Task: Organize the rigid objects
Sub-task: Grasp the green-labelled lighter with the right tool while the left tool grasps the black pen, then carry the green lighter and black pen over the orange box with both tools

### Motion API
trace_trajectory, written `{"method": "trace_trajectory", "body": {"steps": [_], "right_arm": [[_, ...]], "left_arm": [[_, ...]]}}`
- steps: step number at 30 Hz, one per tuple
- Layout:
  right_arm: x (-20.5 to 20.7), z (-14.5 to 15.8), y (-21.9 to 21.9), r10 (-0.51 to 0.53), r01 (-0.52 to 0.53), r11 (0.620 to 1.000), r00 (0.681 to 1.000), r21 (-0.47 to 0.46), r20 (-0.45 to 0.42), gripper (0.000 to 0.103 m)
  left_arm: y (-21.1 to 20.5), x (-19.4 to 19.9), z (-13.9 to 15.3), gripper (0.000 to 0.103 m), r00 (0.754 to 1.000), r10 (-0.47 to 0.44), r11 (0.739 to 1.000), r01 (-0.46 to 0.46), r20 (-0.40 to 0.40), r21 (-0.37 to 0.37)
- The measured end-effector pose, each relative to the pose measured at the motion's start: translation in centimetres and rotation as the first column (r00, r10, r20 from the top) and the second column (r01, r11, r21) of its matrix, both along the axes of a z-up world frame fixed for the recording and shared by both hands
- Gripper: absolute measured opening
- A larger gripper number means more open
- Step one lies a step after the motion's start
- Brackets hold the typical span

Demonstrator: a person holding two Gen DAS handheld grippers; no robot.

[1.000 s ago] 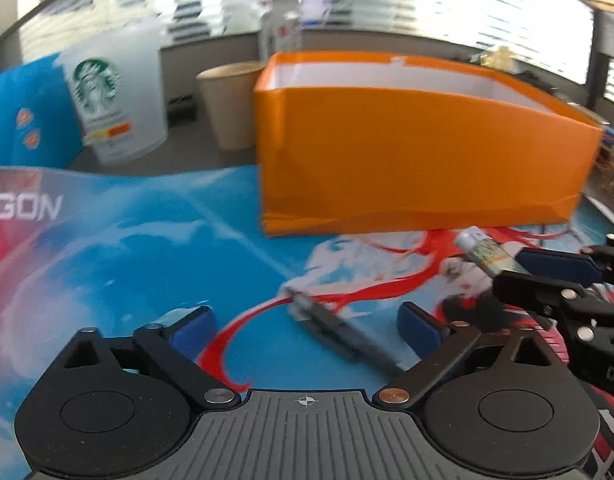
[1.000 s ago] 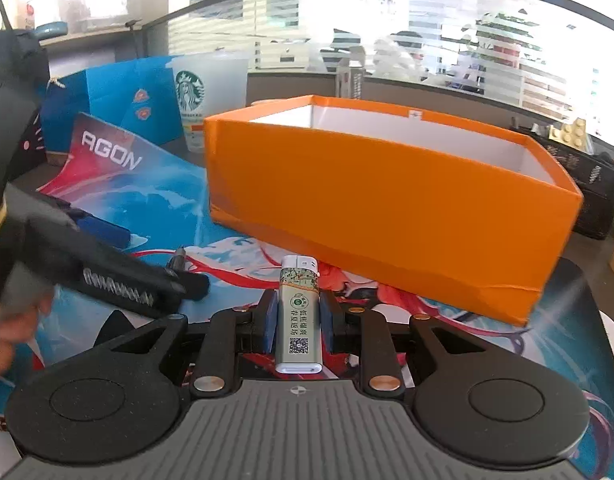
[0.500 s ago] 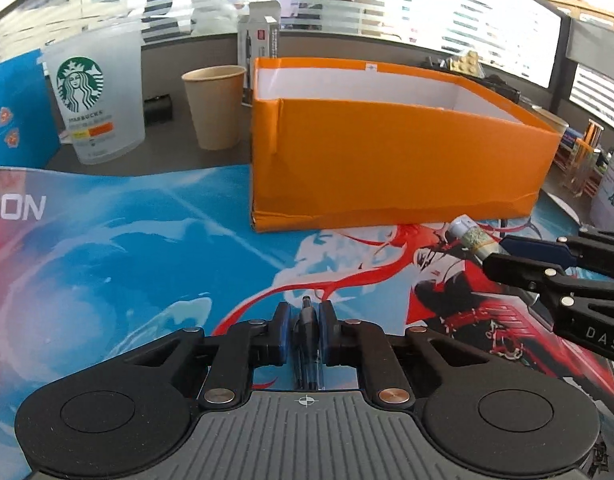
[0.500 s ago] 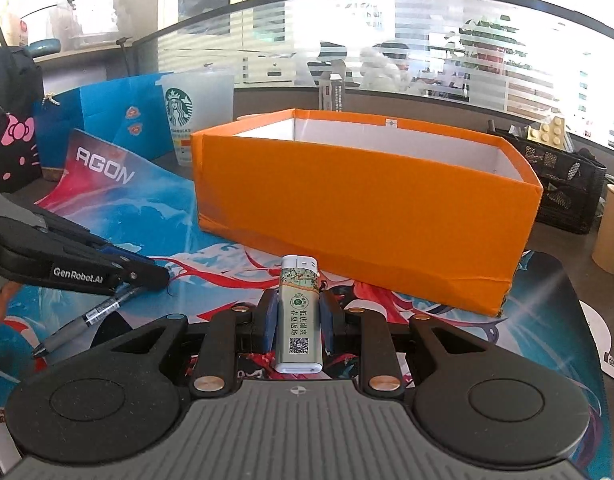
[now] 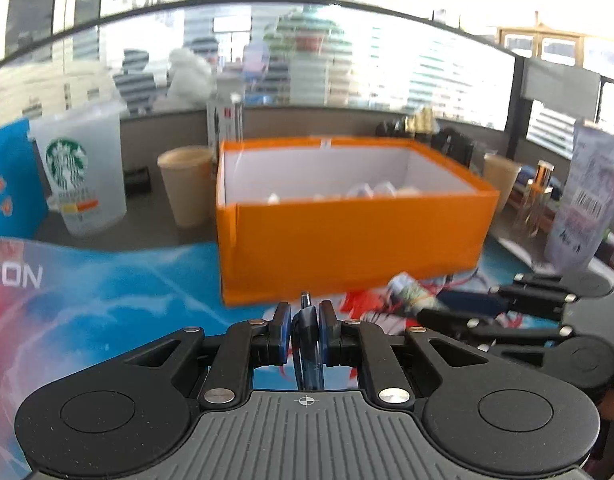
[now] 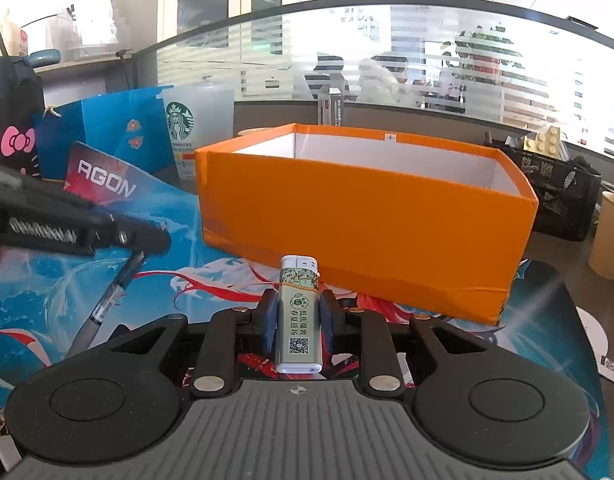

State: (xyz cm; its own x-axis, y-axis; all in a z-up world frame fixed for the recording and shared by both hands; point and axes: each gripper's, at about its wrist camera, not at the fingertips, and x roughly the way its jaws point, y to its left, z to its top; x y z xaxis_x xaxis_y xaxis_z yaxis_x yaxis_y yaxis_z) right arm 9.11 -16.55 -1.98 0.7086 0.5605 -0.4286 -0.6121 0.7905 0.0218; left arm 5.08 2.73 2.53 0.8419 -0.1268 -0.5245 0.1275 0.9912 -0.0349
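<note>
My left gripper (image 5: 305,320) is shut on a dark pen (image 5: 307,344) and holds it above the mat, in front of the orange box (image 5: 347,248). The box holds several pale items, blurred. My right gripper (image 6: 298,316) is shut on a green-labelled lighter (image 6: 299,316), raised before the orange box (image 6: 367,232). The left gripper (image 6: 147,240) with the pen (image 6: 111,300) hanging from it shows at the left of the right wrist view. The right gripper (image 5: 427,308) with the lighter (image 5: 411,292) shows at the right of the left wrist view.
A Starbucks cup (image 5: 79,176) and a paper cup (image 5: 187,184) stand left of the box. A blue bag (image 6: 103,136) and a black bag (image 6: 11,120) stand far left. Another paper cup (image 6: 611,236) and a black basket (image 6: 563,200) stand at the right.
My left gripper closed on the pen and lifted it off the mat, rising until the box's inside shows. My right gripper rose a little with the lighter.
</note>
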Motion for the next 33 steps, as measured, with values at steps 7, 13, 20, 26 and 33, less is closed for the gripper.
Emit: {"method": "trace_trajectory", "body": {"steps": [7, 13, 20, 26, 33], "right_arm": [[-0.6, 0.2, 1.0, 0.057, -0.057, 0.998, 0.998, 0.001, -0.003, 0.021], [-1.2, -0.6, 3.3, 0.158, -0.158, 0.987, 0.987, -0.028, -0.005, 0.021], [-1.6, -0.2, 3.4, 0.206, -0.206, 0.979, 0.978, 0.003, 0.013, 0.021], [-2.1, -0.1, 3.5, 0.218, -0.218, 0.976, 0.976, 0.010, 0.010, 0.021], [-1.3, -0.8, 4.0, 0.211, -0.213, 0.977, 0.976, -0.023, -0.056, 0.021]], "left_arm": [[-0.8, 0.9, 1.1, 0.012, 0.999, -0.027, 0.999, 0.028, 0.039, -0.023], [-1.5, 1.3, 0.9, 0.012, 0.998, -0.053, 0.998, 0.054, 0.040, -0.041], [-1.2, 2.2, -1.1, 0.012, 0.998, -0.047, 0.996, 0.044, -0.032, -0.078], [-1.3, 2.7, -1.9, 0.013, 0.997, -0.047, 0.996, 0.041, -0.059, -0.085], [-1.0, 3.9, -4.0, 0.013, 0.989, -0.035, 0.994, 0.020, -0.145, -0.106]]}}
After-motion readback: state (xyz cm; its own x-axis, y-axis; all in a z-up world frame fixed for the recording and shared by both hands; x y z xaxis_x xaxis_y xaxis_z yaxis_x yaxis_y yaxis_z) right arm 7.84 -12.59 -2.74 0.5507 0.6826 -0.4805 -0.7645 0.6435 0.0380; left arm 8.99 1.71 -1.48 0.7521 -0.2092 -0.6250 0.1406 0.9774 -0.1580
